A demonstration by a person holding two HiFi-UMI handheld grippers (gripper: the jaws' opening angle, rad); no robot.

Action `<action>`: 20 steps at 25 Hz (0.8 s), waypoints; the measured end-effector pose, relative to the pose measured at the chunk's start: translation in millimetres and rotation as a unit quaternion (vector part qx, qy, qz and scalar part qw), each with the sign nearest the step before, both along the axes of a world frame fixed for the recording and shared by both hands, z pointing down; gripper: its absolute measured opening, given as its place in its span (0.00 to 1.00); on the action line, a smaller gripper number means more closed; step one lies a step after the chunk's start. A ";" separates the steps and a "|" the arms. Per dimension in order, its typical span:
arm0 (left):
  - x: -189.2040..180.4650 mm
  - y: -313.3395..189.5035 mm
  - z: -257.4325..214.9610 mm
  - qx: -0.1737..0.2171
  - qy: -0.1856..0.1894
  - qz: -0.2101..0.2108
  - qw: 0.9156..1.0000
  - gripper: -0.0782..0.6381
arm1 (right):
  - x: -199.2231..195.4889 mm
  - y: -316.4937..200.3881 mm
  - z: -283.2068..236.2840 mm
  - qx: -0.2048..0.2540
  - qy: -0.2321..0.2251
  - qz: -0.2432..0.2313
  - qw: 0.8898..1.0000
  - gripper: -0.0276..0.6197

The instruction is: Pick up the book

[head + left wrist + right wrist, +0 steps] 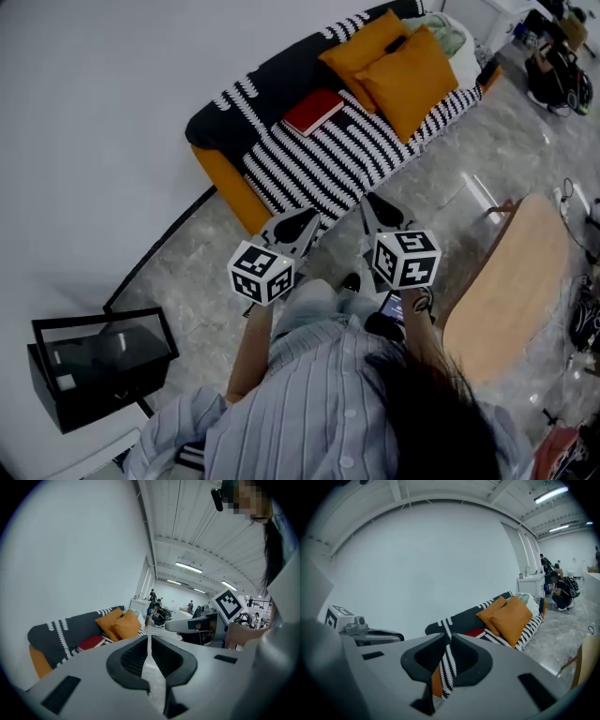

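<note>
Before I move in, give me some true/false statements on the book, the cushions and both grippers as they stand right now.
1. The red book lies on the striped sofa. True.
2. The left gripper is shut on the book. False: its jaws are together with nothing between them, and it is short of the sofa.
3. In the head view, the orange cushions sit on the sofa to the right of the book. True.
4. The right gripper has its jaws wide apart. False: they are together and empty.
</note>
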State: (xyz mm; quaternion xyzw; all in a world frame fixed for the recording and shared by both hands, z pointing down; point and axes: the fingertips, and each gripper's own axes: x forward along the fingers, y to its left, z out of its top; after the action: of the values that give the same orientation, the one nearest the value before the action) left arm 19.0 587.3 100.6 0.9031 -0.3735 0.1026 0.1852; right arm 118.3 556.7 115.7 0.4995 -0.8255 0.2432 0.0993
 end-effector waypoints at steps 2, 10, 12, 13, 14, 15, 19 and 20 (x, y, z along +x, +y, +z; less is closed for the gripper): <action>2.2 -3.2 0.2 0.000 -0.006 -0.001 1.000 0.13 | 2.6 -4.5 1.1 -0.002 -0.005 0.000 1.000 0.12; 4.7 -9.2 4.0 -0.006 -0.013 -0.016 1.000 0.13 | 15.5 -11.2 7.6 -0.010 -0.018 0.000 1.000 0.12; 5.7 -12.0 3.9 -0.006 -0.016 -0.016 1.000 0.13 | 17.7 -15.2 9.9 -0.013 -0.020 0.001 1.000 0.12; 6.1 -14.4 3.2 -0.005 -0.017 -0.016 1.000 0.13 | 18.5 -18.4 10.6 -0.014 -0.021 0.002 1.000 0.12; 6.6 -17.5 2.4 -0.003 -0.017 -0.016 1.000 0.13 | 19.1 -22.3 10.8 -0.014 -0.022 0.002 1.000 0.12; 7.1 -21.0 1.8 -0.002 -0.017 -0.016 1.000 0.13 | 19.6 -26.4 10.4 -0.013 -0.022 0.001 1.000 0.12; 10.0 -37.0 2.9 -0.001 -0.018 -0.018 1.000 0.13 | 22.4 -41.2 8.9 -0.010 -0.021 -0.002 1.000 0.12; 11.3 -41.6 3.6 -0.001 -0.017 -0.018 1.000 0.13 | 23.7 -44.6 9.3 -0.010 -0.020 -0.002 1.000 0.12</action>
State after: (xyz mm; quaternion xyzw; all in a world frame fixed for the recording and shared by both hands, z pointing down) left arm 30.3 545.8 104.2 0.8942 -0.3927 0.1147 0.1817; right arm 142.0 512.1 125.0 0.4917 -0.8259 0.2612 0.0889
